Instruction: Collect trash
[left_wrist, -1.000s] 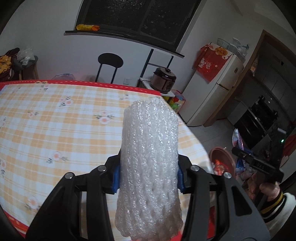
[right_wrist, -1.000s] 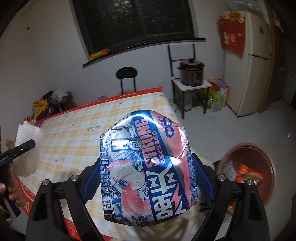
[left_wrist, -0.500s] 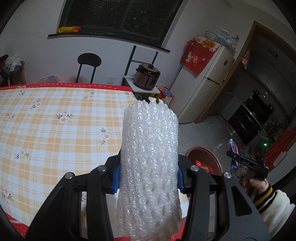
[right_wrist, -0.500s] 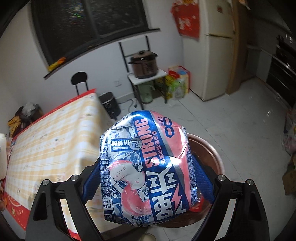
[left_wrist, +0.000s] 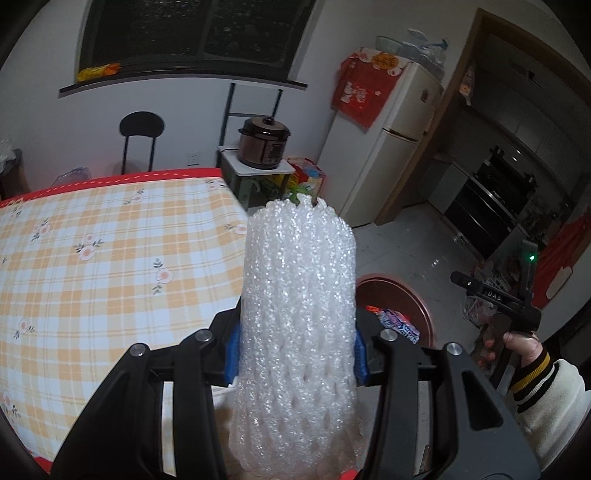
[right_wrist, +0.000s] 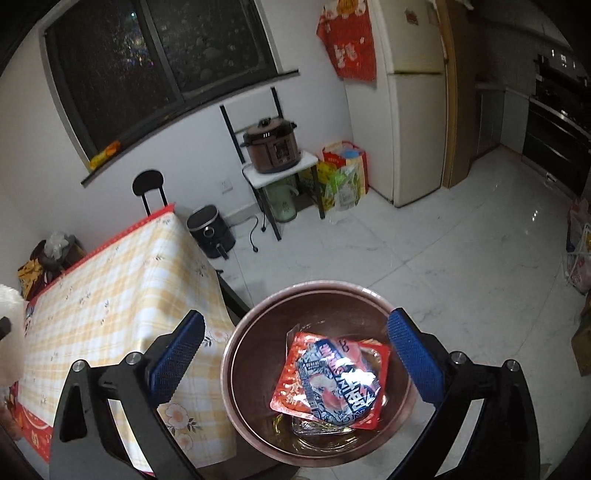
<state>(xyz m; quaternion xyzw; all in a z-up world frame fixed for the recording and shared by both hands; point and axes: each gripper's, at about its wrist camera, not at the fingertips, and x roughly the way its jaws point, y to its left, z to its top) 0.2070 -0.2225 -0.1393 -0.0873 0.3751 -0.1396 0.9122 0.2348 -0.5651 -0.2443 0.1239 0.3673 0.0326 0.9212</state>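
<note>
My left gripper (left_wrist: 295, 347) is shut on a white foam fruit net (left_wrist: 297, 314), which stands upright between its blue pads, over the table's right edge. My right gripper (right_wrist: 295, 354) hangs above the brown round bin (right_wrist: 251, 325), its jaws opening wide with nothing between them. The blue and pink snack wrapper (right_wrist: 338, 380) lies in the bin on a red packet (right_wrist: 291, 387). In the left wrist view the bin (left_wrist: 402, 295) shows behind the net, with the wrapper (left_wrist: 400, 326) inside and a hand holding the right gripper (left_wrist: 495, 295) past it.
The table with the orange checked cloth (left_wrist: 92, 266) fills the left; its corner (right_wrist: 155, 280) stands beside the bin. A cooker on a stand (right_wrist: 273, 147), a black appliance (right_wrist: 210, 230), bags (right_wrist: 343, 173) and a fridge (right_wrist: 413, 110) line the far wall. Tiled floor (right_wrist: 443, 266).
The right gripper swung from the table to over the bin, opened and let go of the wrapper, which now lies in the bin. The left gripper carried the foam net rightwards toward the table's edge.
</note>
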